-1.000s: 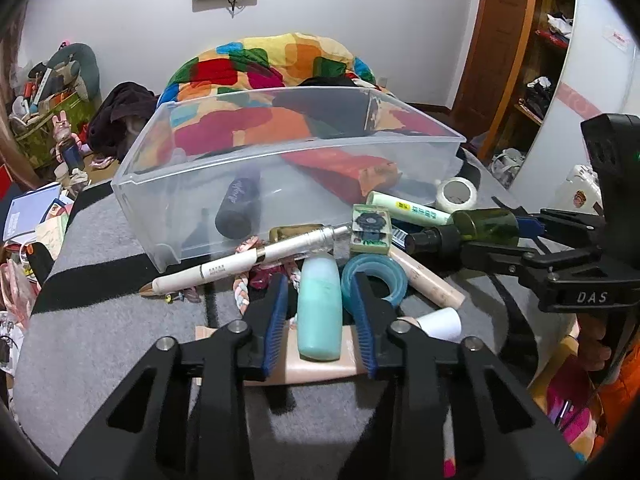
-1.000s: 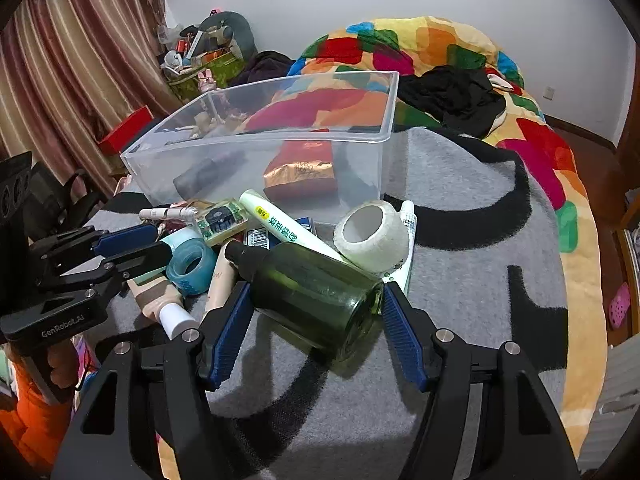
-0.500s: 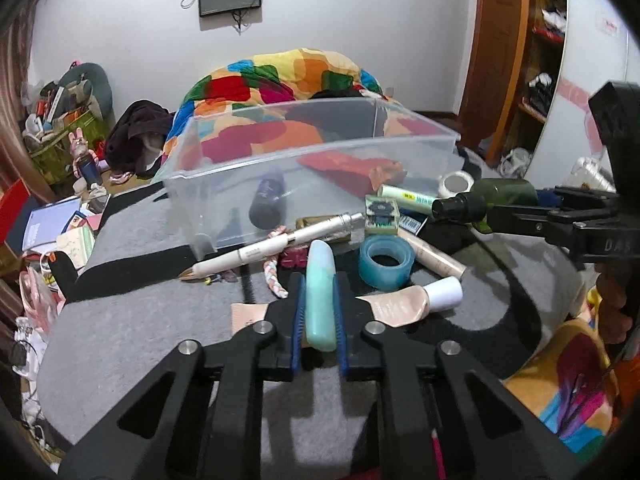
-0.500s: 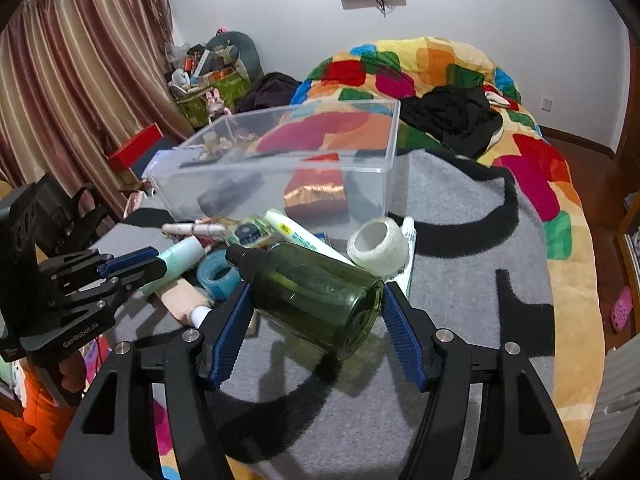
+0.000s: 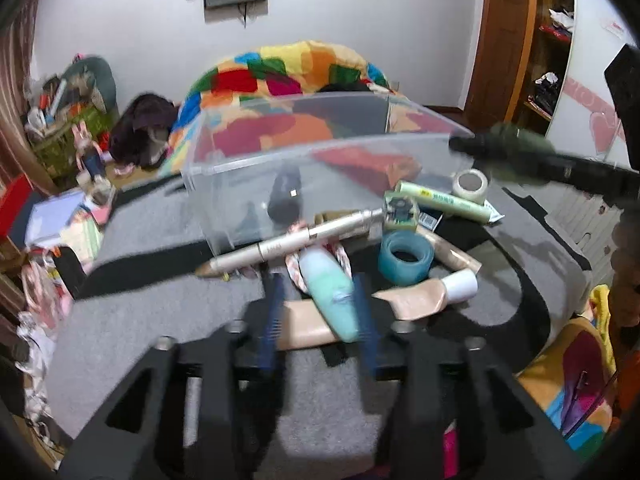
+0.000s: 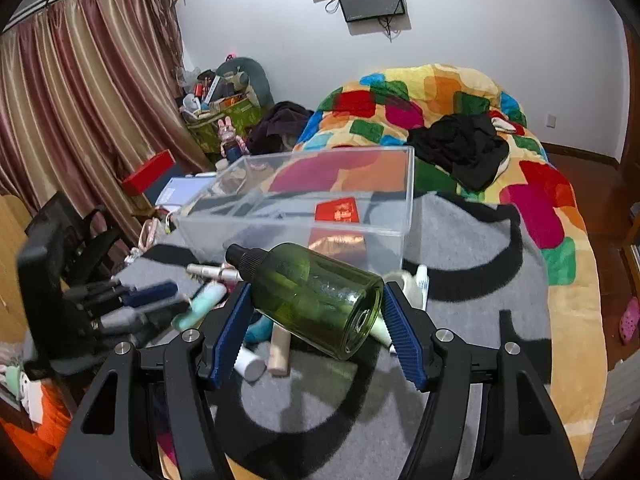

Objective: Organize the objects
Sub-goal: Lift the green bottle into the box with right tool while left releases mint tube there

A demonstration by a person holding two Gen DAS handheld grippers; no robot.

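Observation:
My right gripper (image 6: pixel 316 324) is shut on a green bottle (image 6: pixel 316 296) with a black cap, held up in the air in front of the clear plastic bin (image 6: pixel 384 232). The bottle shows blurred in the left wrist view (image 5: pixel 516 152), near the bin's right corner. My left gripper (image 5: pixel 320 312) has its jaws apart around a mint-green tube (image 5: pixel 332 292) that lies tilted between them; the frame is blurred. The clear bin (image 5: pixel 248 200) holds a dark bottle (image 5: pixel 286 196) and a red packet (image 5: pixel 368 164).
On the grey blanket in front of the bin lie a long beige pen-shaped tube (image 5: pixel 288 240), a blue tape ring (image 5: pixel 406 258), a white tape roll (image 5: pixel 472 184), a pale green tube (image 5: pixel 444 202) and a beige tube (image 5: pixel 424 296). A colourful duvet (image 6: pixel 440 108) lies behind.
The right gripper has lifted the green bottle higher and toward the bin. The left gripper, closed on the mint tube half a second ago, now has its jaws apart and the tube lies tilted.

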